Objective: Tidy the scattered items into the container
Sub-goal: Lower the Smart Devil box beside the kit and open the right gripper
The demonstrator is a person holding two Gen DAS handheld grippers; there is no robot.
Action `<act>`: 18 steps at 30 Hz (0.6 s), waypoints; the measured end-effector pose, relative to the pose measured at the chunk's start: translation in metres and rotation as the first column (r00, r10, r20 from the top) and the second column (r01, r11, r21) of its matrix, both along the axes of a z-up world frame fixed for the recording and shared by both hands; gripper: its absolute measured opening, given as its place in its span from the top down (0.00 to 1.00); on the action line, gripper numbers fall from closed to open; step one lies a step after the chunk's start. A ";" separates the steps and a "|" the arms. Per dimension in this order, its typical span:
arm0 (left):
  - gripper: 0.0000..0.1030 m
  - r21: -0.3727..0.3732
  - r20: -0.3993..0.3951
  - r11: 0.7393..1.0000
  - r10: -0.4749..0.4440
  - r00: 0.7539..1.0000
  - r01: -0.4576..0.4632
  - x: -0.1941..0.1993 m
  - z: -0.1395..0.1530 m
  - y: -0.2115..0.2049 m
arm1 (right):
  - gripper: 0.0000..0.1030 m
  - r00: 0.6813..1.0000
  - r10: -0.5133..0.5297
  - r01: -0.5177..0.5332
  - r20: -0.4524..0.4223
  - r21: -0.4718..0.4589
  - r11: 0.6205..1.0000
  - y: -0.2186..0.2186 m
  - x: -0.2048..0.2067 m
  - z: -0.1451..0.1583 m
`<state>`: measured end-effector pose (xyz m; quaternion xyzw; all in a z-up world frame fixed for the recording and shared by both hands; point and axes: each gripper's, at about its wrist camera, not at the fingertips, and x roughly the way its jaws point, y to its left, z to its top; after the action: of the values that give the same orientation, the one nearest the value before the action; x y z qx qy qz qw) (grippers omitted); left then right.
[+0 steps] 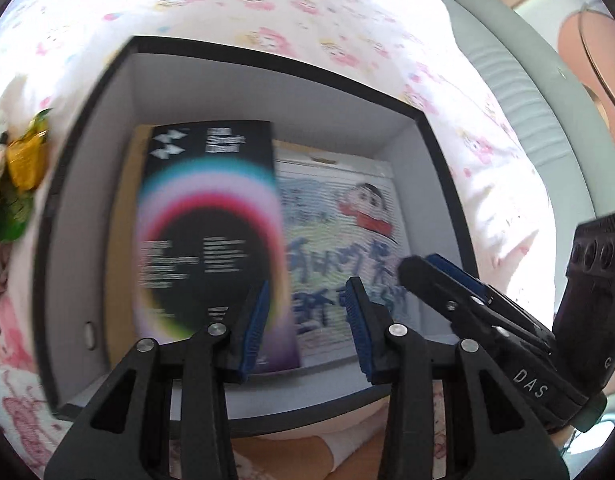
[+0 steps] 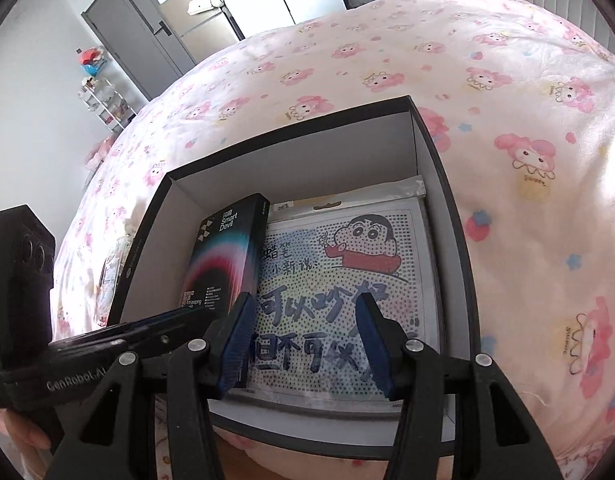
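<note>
A black-sided, white-lined box point(image 1: 243, 80) point(image 2: 307, 152) sits open on the bed. Inside lie a black Smart Devil carton point(image 1: 207, 216) point(image 2: 227, 248) with a rainbow ring, on the left, and a flat cartoon pack point(image 1: 339, 232) point(image 2: 339, 280) on the right. My left gripper point(image 1: 307, 320) point(image 2: 187, 318) hovers over the carton's near right corner, with a gap between its pads and nothing pinched. My right gripper point(image 2: 303, 344) point(image 1: 423, 266) hangs open above the cartoon pack's near half, empty. Green and gold packets point(image 1: 19, 176) lie on the bed left of the box.
The bedspread point(image 2: 507, 120) is white with pink cartoon figures. A grey padded headboard point(image 1: 527, 100) runs along the right. A clear-wrapped item point(image 2: 111, 272) rests against the box's left outer wall. A grey door point(image 2: 135, 36) and a small shelf point(image 2: 103, 96) stand beyond the bed.
</note>
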<state>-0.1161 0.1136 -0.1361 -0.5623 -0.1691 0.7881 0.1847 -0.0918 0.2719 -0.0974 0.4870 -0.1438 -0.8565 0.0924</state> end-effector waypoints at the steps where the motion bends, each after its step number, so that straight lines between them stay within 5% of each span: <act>1: 0.69 -0.002 -0.002 1.000 -0.008 1.000 0.008 0.000 -0.001 0.004 | 0.53 1.000 -0.002 0.002 -0.003 0.004 1.000 -0.001 0.000 0.000; 18: 0.71 0.079 0.074 0.995 -0.074 0.995 0.068 -0.009 -0.022 0.014 | 0.54 1.000 0.003 -0.002 0.017 -0.067 0.998 0.005 -0.006 -0.005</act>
<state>-0.1248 0.1273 -0.1585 -0.5902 -0.1861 0.7519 0.2274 -0.0980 0.2773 -0.1028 0.4912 -0.1723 -0.8469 0.1084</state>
